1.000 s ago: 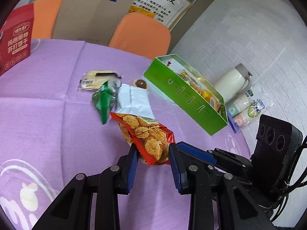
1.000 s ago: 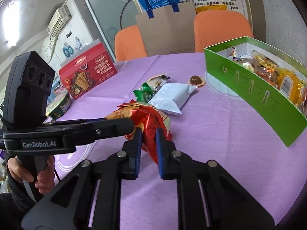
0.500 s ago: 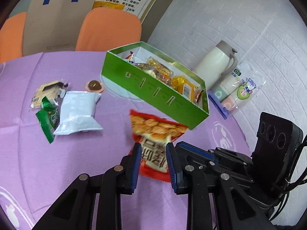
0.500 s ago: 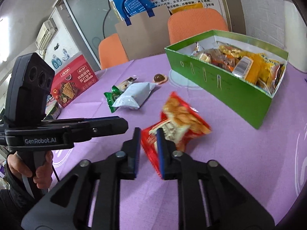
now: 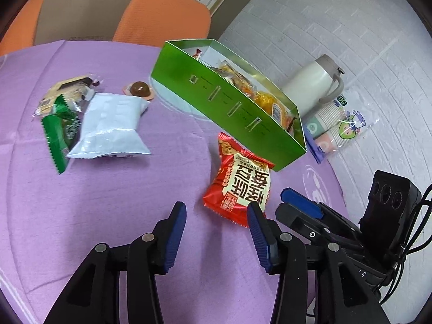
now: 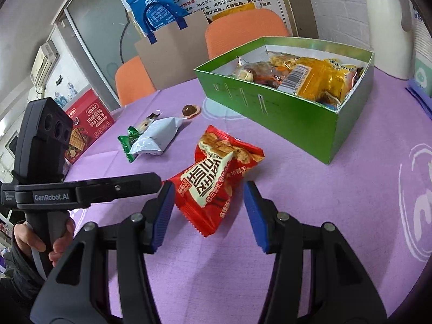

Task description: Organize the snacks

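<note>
1. Left tool [image 5: 216,229]: black plastic arms, 2 ribbed blue pads, silver screws; in the right wrist view its black handle reads "GenRobot.AI" (white letters) and carries a 3-lens camera block.
2. Right tool [image 6: 206,210]: same build, black cables beside its camera block.
3. Left hand [image 6: 40,243]: bare skin, dark sleeve.
</note>
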The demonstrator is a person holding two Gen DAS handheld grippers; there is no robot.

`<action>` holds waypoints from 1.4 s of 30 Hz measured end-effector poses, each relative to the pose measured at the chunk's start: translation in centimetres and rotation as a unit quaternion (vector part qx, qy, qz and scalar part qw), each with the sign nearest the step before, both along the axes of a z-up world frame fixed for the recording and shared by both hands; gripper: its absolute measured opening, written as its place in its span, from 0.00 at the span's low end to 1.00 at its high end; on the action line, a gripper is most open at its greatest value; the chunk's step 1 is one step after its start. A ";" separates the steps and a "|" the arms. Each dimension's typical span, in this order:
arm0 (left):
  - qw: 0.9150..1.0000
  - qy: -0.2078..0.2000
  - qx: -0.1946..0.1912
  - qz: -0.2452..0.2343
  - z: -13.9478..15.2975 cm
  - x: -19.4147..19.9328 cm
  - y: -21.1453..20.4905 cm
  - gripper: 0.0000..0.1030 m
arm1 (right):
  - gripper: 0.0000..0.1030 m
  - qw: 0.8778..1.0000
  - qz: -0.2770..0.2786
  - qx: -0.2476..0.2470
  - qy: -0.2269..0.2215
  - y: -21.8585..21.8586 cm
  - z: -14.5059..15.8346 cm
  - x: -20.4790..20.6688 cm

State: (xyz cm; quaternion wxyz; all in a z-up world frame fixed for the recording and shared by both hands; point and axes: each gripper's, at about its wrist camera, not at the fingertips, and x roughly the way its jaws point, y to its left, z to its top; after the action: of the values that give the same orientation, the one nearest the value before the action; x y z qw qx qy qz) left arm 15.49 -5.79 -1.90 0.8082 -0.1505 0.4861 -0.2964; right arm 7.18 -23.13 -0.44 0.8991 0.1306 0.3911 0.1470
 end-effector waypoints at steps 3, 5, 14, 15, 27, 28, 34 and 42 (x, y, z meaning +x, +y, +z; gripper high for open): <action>1.000 0.013 -0.004 -0.014 -0.9 0.8 -1.5 0.46 | 0.52 1.000 -0.004 0.004 0.020 0.0 -1.1 1.0; 1.000 0.018 0.006 -0.011 -1.6 1.4 -2.4 0.44 | 0.33 0.999 -0.004 0.015 0.035 -0.2 -2.2 1.8; 1.000 -0.001 0.009 -0.026 -0.7 0.7 -3.8 0.25 | 0.21 1.000 -0.017 0.016 0.001 -1.4 0.3 0.5; 1.000 -0.003 0.006 -0.028 -0.3 0.7 -4.0 0.25 | 0.21 1.000 -0.016 0.013 -0.008 -1.5 0.8 0.5; 0.996 -0.079 -0.019 -0.030 6.4 2.8 -5.6 0.25 | 0.21 0.995 -0.030 -0.002 -0.093 -3.2 6.6 2.1; 0.996 -0.083 -0.020 -0.030 7.0 3.2 -5.8 0.25 | 0.21 0.995 -0.032 -0.003 -0.097 -3.5 6.9 2.5; 0.994 -0.105 -0.019 -0.018 8.7 6.4 -7.6 0.25 | 0.21 0.992 -0.037 -0.011 -0.116 -4.3 7.5 5.6; 0.995 -0.101 -0.001 -0.010 7.2 11.3 -9.5 0.26 | 0.37 0.988 -0.074 -0.084 -0.106 -5.8 4.9 10.3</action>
State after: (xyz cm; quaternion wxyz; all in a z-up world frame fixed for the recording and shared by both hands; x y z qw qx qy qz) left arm 26.81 -15.32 5.32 0.8504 -0.1157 0.4027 -0.3183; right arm 17.43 -28.90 4.46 0.9515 0.0667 0.2943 0.0595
